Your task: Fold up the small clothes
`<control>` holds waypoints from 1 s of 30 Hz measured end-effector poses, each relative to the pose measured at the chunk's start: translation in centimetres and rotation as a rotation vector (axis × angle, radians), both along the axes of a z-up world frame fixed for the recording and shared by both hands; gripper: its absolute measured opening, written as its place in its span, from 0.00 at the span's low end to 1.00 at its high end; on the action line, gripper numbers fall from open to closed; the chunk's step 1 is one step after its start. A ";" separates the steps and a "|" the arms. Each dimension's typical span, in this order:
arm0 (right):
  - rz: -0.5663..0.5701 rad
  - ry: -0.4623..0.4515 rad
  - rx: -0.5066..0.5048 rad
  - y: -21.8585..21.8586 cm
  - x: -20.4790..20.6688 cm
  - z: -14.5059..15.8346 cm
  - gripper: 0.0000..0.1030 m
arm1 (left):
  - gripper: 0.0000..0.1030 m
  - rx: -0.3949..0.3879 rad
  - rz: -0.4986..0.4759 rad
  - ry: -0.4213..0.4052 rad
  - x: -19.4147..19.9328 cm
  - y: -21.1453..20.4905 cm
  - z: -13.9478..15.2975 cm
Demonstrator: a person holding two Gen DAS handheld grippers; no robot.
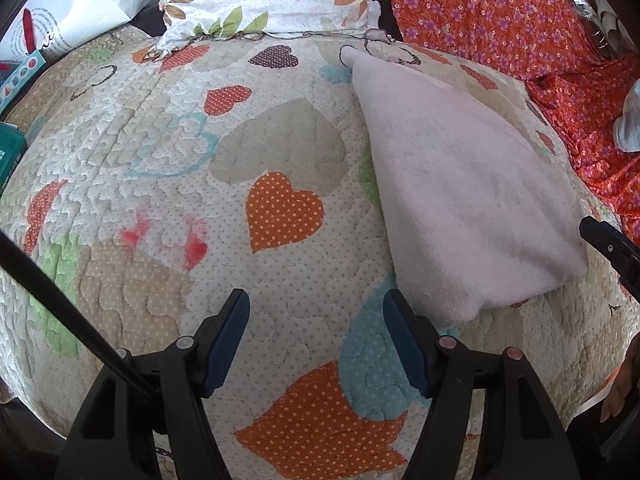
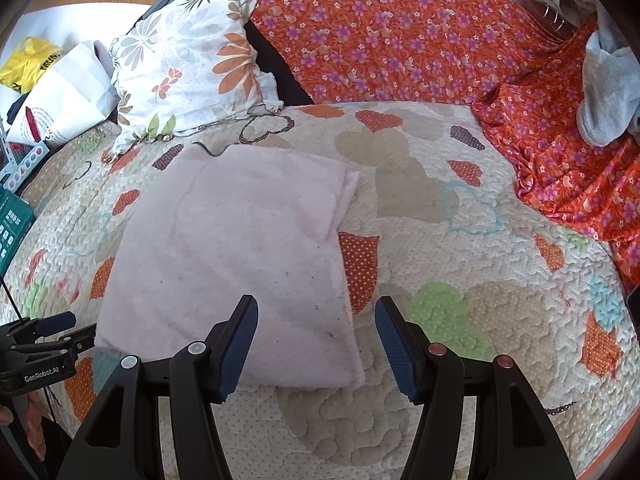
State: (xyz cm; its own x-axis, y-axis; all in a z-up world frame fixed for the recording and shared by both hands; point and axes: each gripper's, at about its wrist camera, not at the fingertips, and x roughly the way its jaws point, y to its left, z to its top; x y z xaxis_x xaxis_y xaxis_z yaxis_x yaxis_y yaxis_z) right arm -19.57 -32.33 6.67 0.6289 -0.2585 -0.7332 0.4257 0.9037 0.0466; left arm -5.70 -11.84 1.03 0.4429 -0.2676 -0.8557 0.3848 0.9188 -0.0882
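A pale pink cloth (image 1: pixel 472 184) lies folded flat on the heart-patterned quilt (image 1: pixel 168 184). In the left wrist view my left gripper (image 1: pixel 316 336) hovers open just left of the cloth's near corner, nothing between its blue pads. The right gripper's black finger (image 1: pixel 608 248) pokes in at the right edge. In the right wrist view the same pink cloth (image 2: pixel 232 248) spreads ahead and to the left. My right gripper (image 2: pixel 316 340) stands open over its near right corner, above the fabric and not pinching it. The left gripper (image 2: pixel 52 332) shows at the lower left by the cloth's near left edge.
A flowered pillow (image 2: pixel 188 64) rests at the quilt's far side. An orange flowered sheet (image 2: pixel 400 32) covers the back and right, with a grey-blue garment (image 2: pixel 608 92) on it. White and yellow bags (image 2: pixel 68 92) and a teal box (image 2: pixel 12 224) sit to the left.
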 end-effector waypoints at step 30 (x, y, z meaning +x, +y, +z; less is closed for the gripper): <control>-0.086 -0.121 -0.039 0.3 -6.3 2.9 0.72 | 1.00 -0.056 0.182 -0.439 -5.6 3.4 8.8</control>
State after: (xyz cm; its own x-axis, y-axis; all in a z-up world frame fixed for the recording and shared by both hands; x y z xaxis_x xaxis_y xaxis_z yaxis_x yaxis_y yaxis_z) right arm -25.89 -32.03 9.60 0.6866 -0.3422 -0.6414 0.4951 0.8662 0.0679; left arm -11.28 -8.41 9.88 0.8032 -0.1928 -0.5636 0.2301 0.9731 -0.0049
